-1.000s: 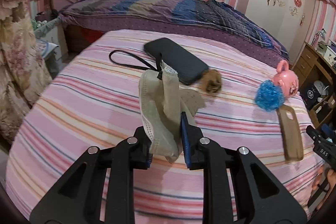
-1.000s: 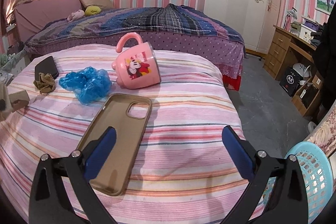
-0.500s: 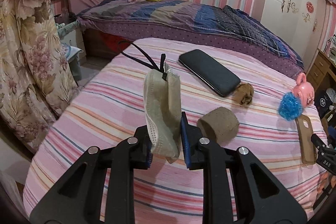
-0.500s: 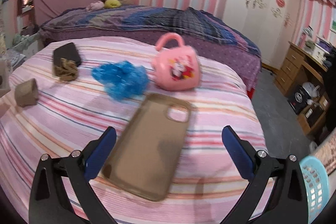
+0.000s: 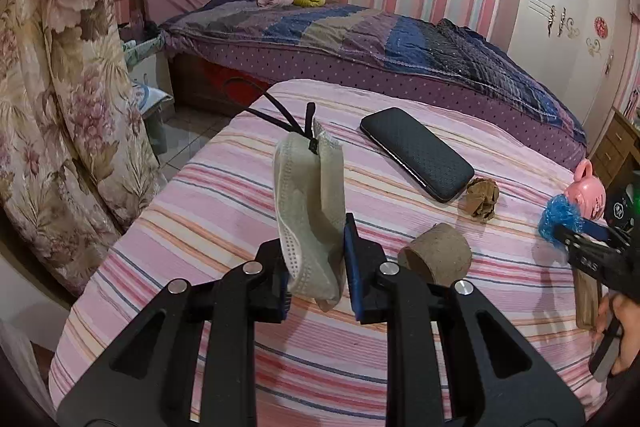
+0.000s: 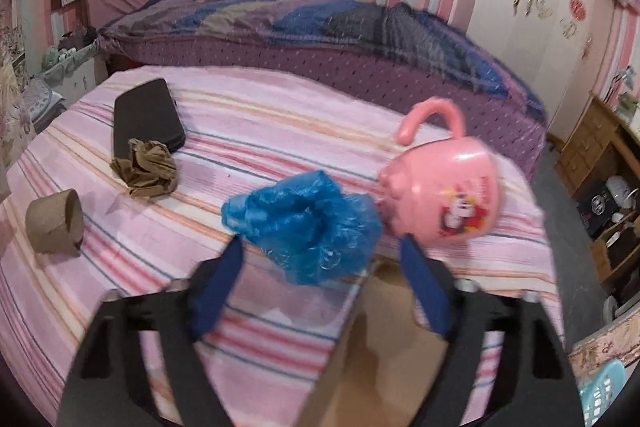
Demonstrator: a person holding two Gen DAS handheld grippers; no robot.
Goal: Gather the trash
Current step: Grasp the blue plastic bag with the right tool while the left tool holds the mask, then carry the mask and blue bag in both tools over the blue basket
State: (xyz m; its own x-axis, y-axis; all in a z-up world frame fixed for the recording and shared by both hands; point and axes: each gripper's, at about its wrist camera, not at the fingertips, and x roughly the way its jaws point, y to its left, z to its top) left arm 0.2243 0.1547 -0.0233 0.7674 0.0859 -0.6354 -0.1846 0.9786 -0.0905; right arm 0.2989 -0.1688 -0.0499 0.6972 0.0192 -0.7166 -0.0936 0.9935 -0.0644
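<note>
While left claw (image 5: 316,267) grips mask (image 5: 310,211), right claw (image 6: 320,259) closes around blue bag (image 6: 304,227)

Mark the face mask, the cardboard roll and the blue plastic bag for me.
face mask (image 5: 310,211), left wrist view, middle of its folded body
cardboard roll (image 5: 436,254), left wrist view, curved side
blue plastic bag (image 6: 308,223), right wrist view, crumpled centre

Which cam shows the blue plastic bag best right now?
Right wrist view. The blue plastic bag fills the centre, crumpled, lying between the right gripper fingers, whose jaws have just been closing. The left wrist view shows only a small blue tuft at the far right edge, partly hidden behind that gripper.
</note>
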